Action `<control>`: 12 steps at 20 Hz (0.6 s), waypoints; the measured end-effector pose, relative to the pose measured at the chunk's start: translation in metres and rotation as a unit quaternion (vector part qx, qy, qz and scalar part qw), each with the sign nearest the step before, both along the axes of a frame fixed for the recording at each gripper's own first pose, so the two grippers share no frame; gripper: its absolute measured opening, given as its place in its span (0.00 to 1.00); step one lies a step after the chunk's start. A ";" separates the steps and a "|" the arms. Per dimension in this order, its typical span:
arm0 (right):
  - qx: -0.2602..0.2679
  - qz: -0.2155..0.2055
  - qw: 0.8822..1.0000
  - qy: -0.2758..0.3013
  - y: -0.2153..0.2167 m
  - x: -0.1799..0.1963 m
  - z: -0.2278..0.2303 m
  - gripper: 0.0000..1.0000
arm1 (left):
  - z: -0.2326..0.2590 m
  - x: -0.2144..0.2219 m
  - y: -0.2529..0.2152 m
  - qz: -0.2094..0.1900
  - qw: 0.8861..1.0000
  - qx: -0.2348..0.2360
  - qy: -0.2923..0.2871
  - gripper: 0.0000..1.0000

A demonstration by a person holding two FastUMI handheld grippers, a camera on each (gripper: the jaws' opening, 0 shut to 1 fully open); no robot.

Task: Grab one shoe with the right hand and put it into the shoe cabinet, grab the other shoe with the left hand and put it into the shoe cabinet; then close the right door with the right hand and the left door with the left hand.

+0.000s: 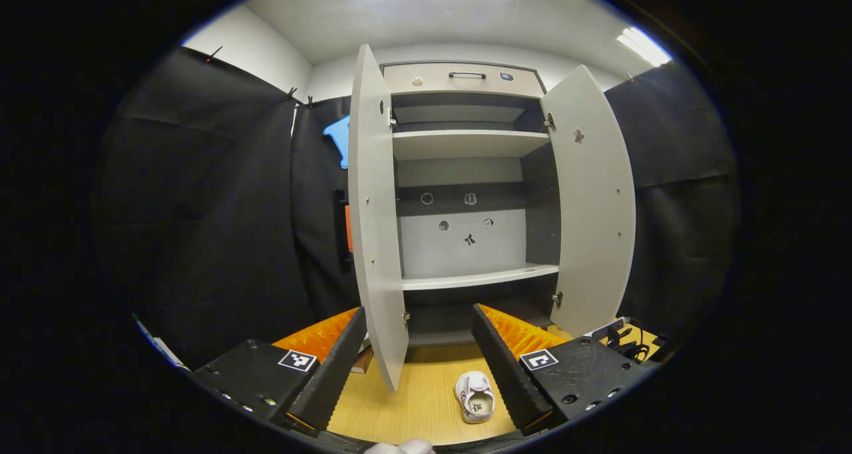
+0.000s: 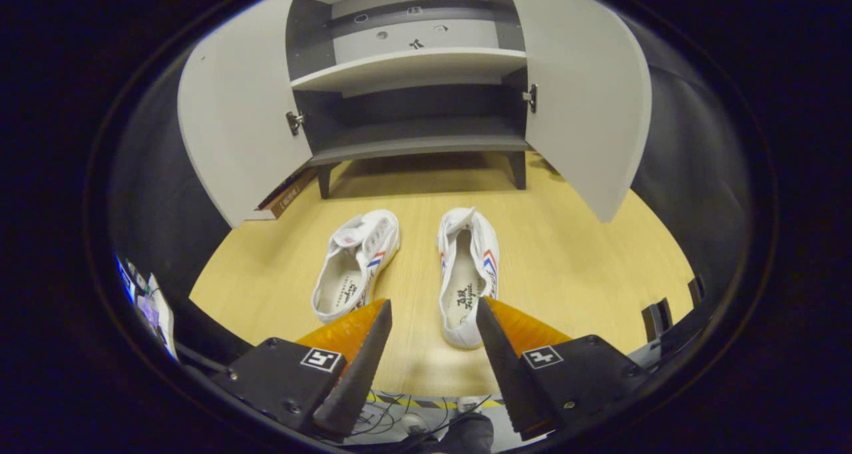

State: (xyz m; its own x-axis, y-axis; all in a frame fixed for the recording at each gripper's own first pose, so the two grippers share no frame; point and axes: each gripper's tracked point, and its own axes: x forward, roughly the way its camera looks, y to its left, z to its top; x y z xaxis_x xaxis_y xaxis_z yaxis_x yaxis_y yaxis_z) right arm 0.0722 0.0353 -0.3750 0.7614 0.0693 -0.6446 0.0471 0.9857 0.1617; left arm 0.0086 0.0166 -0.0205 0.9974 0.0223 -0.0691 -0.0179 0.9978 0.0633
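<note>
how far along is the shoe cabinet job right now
Nothing is done yet: both shoes, left one and right one, sit on the floor before the cabinet. In hand: the open right gripper hovers near the right shoe. Left: storing both shoes, then closing the right door and left door.

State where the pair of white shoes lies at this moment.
In the right gripper view, the left shoe and right shoe lie side by side on the wooden floor before the open shoe cabinet, just ahead of the right gripper.
</note>
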 end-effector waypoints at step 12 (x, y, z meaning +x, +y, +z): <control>0.008 -0.017 0.999 0.037 -0.003 0.107 -0.067 0.69 | -0.009 0.021 0.013 0.047 0.998 0.023 0.018 0.96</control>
